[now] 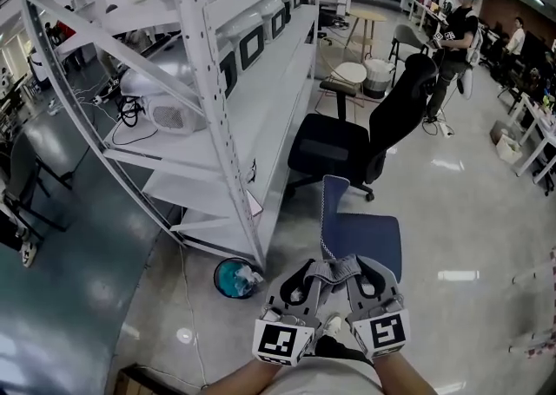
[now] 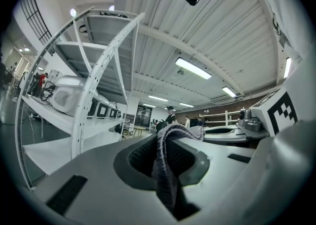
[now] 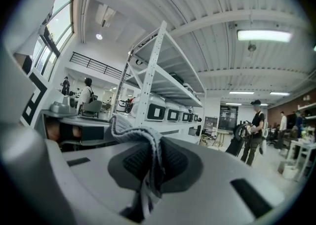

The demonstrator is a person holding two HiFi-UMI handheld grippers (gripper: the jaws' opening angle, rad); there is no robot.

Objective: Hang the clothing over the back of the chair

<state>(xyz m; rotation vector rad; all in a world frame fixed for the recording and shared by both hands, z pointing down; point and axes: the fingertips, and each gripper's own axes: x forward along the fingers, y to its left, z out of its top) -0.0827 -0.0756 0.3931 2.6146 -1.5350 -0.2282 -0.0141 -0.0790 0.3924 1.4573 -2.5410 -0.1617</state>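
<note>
Clothing, a grey ribbed knit piece (image 1: 334, 270), spans the short gap between two grippers held side by side, low in the head view. The left gripper (image 1: 306, 280) has its jaws nearly together, pinching one gathered end. The right gripper (image 1: 363, 277) pinches the other end the same way. Just beyond them stands a blue padded chair (image 1: 365, 237), its backrest (image 1: 334, 207) on the left, seen edge-on. To hang the piece well, both grips should probably hold firm, carry the fabric level above the backrest's top edge, and release only once cloth falls on both sides.
</note>
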